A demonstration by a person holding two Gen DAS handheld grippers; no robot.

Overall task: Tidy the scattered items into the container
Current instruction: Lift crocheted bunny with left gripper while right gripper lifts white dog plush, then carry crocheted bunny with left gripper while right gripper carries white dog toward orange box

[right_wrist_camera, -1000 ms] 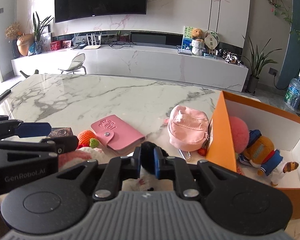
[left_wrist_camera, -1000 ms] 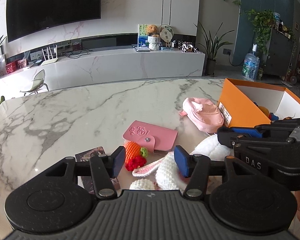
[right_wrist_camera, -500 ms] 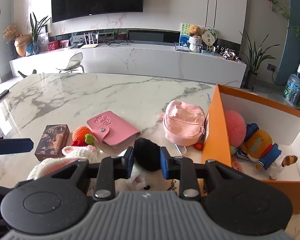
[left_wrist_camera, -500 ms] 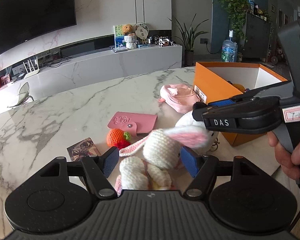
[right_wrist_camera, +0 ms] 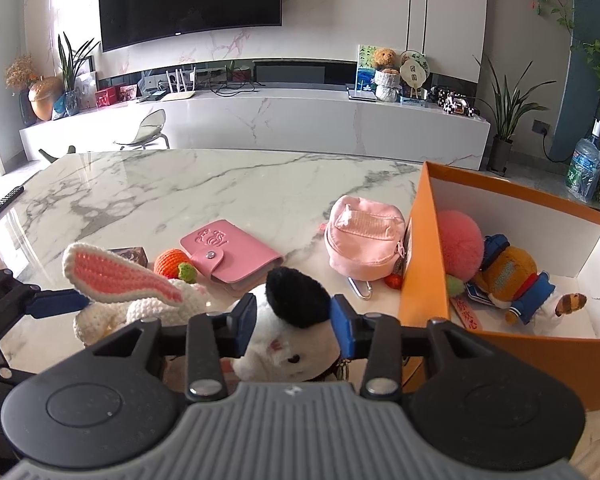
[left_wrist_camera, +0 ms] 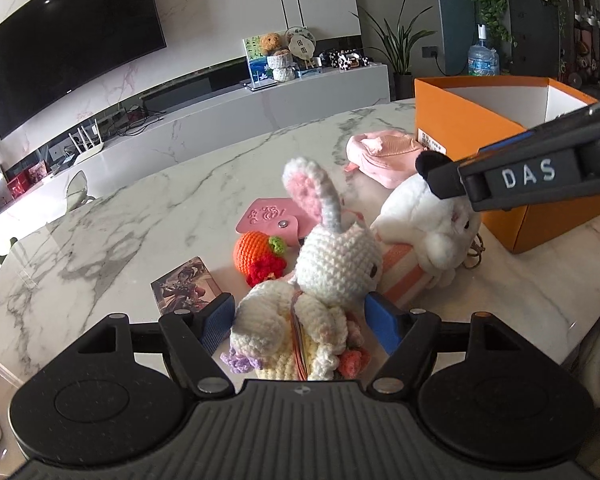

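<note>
A white crochet bunny [left_wrist_camera: 332,264] with a pink-lined ear sits between the blue pads of my left gripper [left_wrist_camera: 300,320]. Those jaws are opening, and a thin gap shows on each side of the bunny. A white plush [right_wrist_camera: 292,352] with a black ear [right_wrist_camera: 300,298] lies just left of the orange box [right_wrist_camera: 424,260]. My right gripper [right_wrist_camera: 294,318] straddles that ear; its jaws are opening and the pads no longer squeeze it. In the left wrist view the right gripper's finger [left_wrist_camera: 444,180] reaches in from the right over the plush [left_wrist_camera: 432,224].
On the marble table lie a pink mini backpack [right_wrist_camera: 364,240], a pink snap wallet [right_wrist_camera: 228,252], a crochet carrot [right_wrist_camera: 170,262] and a small card box [left_wrist_camera: 188,284]. A pink pompom [right_wrist_camera: 460,240] and an orange plush in blue clothes [right_wrist_camera: 508,276] lie inside the box.
The left jaws have spread wider and the bunny now stands upright between them. The right jaws, earlier pinched on the black ear, have opened around it. The left view has rolled.
</note>
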